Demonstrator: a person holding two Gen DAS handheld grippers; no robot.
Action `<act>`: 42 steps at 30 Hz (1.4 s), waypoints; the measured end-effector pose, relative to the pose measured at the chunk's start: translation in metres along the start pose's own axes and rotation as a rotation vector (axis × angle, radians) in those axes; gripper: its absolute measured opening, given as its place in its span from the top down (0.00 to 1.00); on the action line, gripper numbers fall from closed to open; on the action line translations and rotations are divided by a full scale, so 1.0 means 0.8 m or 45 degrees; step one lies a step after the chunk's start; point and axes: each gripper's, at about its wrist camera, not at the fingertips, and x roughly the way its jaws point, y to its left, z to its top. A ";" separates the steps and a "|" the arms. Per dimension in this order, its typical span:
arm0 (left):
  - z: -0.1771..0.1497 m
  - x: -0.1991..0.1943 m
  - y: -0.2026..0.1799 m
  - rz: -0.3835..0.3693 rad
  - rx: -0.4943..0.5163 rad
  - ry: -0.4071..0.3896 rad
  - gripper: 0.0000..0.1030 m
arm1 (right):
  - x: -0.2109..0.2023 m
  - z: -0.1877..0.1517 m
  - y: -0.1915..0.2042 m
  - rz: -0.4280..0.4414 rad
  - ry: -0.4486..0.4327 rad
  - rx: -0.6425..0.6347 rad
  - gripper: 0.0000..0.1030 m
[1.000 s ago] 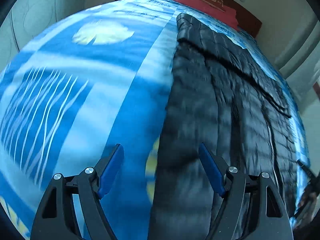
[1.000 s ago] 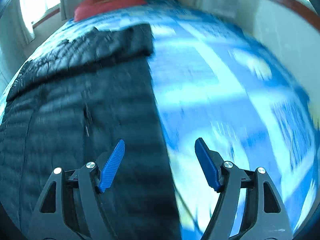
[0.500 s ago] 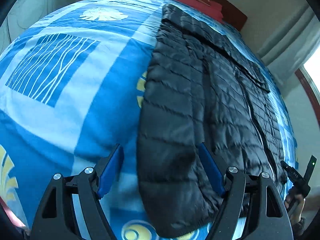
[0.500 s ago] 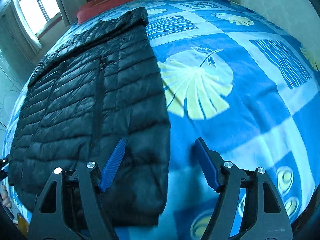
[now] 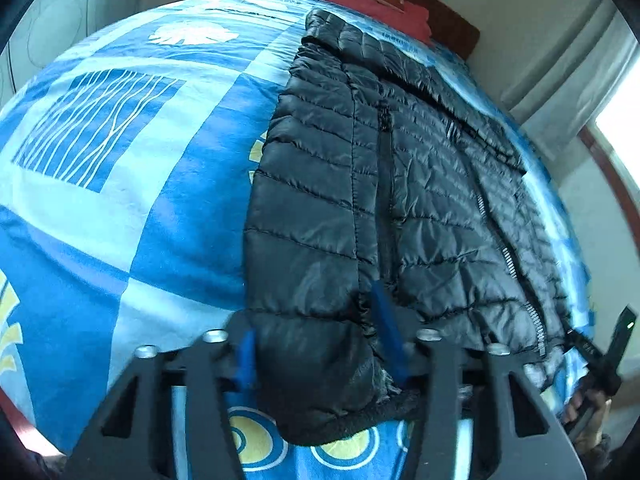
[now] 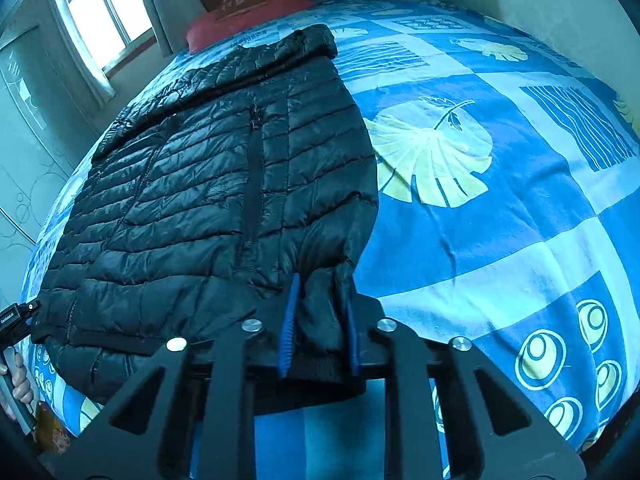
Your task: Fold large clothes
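A black quilted puffer jacket [image 5: 380, 184] lies flat on the bed, zipper up, collar toward the headboard; it also shows in the right wrist view [image 6: 224, 184]. My left gripper [image 5: 316, 344] straddles the jacket's near left hem corner, its blue pads pressed on the fabric. My right gripper [image 6: 320, 320] is shut on the jacket's near right hem corner, which bunches between its blue pads [image 6: 289, 320].
The bed has a blue patterned cover [image 5: 120, 168] with leaf and stripe prints [image 6: 500, 200]. A red pillow [image 6: 248, 12] lies by the wooden headboard [image 5: 440, 12]. A window [image 6: 100, 12] and wall stand on one side. The other hand-held gripper shows at each view's edge [image 5: 608, 356].
Both grippers came back from over the jacket to its near hem. Their open jaws closed on the two hem corners, the right tightly, the left around a thicker fold.
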 end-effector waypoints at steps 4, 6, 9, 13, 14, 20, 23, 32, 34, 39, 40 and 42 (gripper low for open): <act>-0.001 -0.006 0.002 -0.030 -0.019 -0.017 0.79 | -0.008 0.002 -0.004 0.057 -0.026 0.049 0.87; 0.000 -0.009 -0.002 -0.033 -0.017 -0.028 0.85 | -0.014 0.003 -0.003 0.077 -0.040 0.054 0.88; 0.002 -0.021 -0.008 -0.046 -0.021 -0.057 0.87 | -0.028 0.006 -0.002 0.105 -0.069 0.050 0.89; 0.004 -0.045 -0.014 -0.066 -0.012 -0.100 0.88 | -0.049 0.007 -0.001 0.146 -0.090 0.055 0.90; 0.004 -0.050 -0.015 -0.068 -0.011 -0.104 0.88 | -0.056 0.005 0.000 0.154 -0.094 0.053 0.90; -0.005 -0.088 -0.019 -0.112 0.003 -0.129 0.89 | -0.091 -0.008 0.001 0.204 -0.102 0.058 0.90; -0.015 -0.111 -0.020 -0.157 0.012 -0.134 0.89 | -0.114 -0.018 -0.006 0.238 -0.104 0.086 0.90; -0.032 -0.142 -0.004 -0.238 -0.055 -0.108 0.90 | -0.151 -0.025 -0.021 0.401 -0.123 0.213 0.90; -0.019 -0.142 -0.004 -0.245 -0.042 -0.130 0.90 | -0.151 -0.013 -0.019 0.445 -0.141 0.213 0.90; 0.028 -0.138 -0.017 -0.286 -0.007 -0.168 0.90 | -0.141 0.038 -0.002 0.504 -0.191 0.161 0.90; 0.043 -0.136 -0.023 -0.286 0.019 -0.188 0.90 | -0.138 0.050 0.001 0.516 -0.201 0.156 0.90; 0.072 -0.130 -0.034 -0.283 0.057 -0.215 0.90 | -0.127 0.081 0.006 0.551 -0.220 0.166 0.90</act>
